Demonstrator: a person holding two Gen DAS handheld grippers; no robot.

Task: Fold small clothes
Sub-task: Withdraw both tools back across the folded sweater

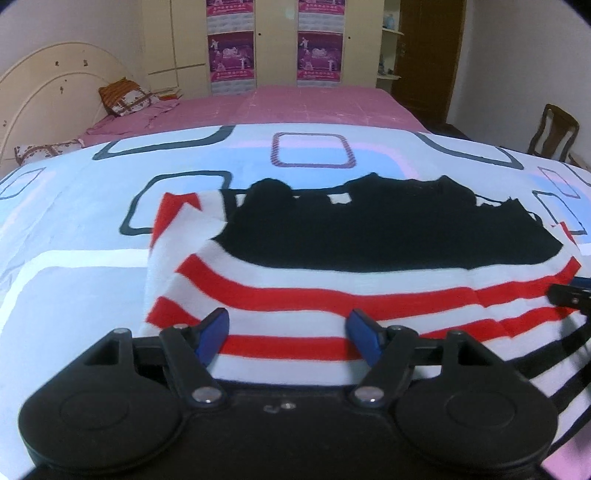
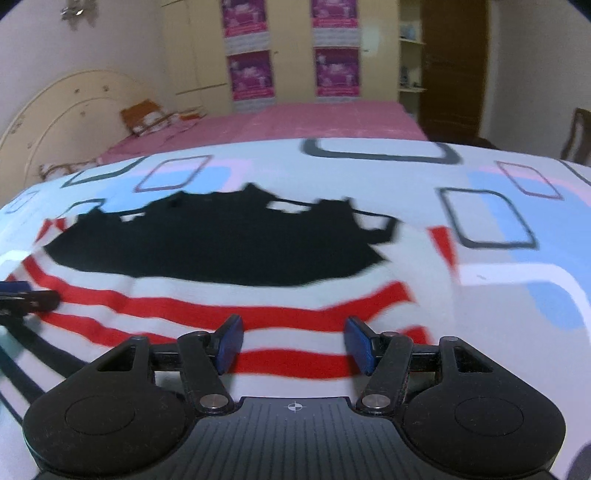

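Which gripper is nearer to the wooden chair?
Right. The chair stands at the bed's right side; the right gripper works the striped garment's right part, the left gripper its left.

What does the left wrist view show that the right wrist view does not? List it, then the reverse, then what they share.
Only the left wrist view: the left gripper up close with its jaws apart over the near striped edge, and a wooden chair seen whole at the right.

Only the right wrist view: the right gripper up close, jaws apart, and a wall ornament at top left.

Both: the red-and-white striped garment with a black garment on it, the patterned bedsheet, the pink bedspread, the headboard, and the purple posters.
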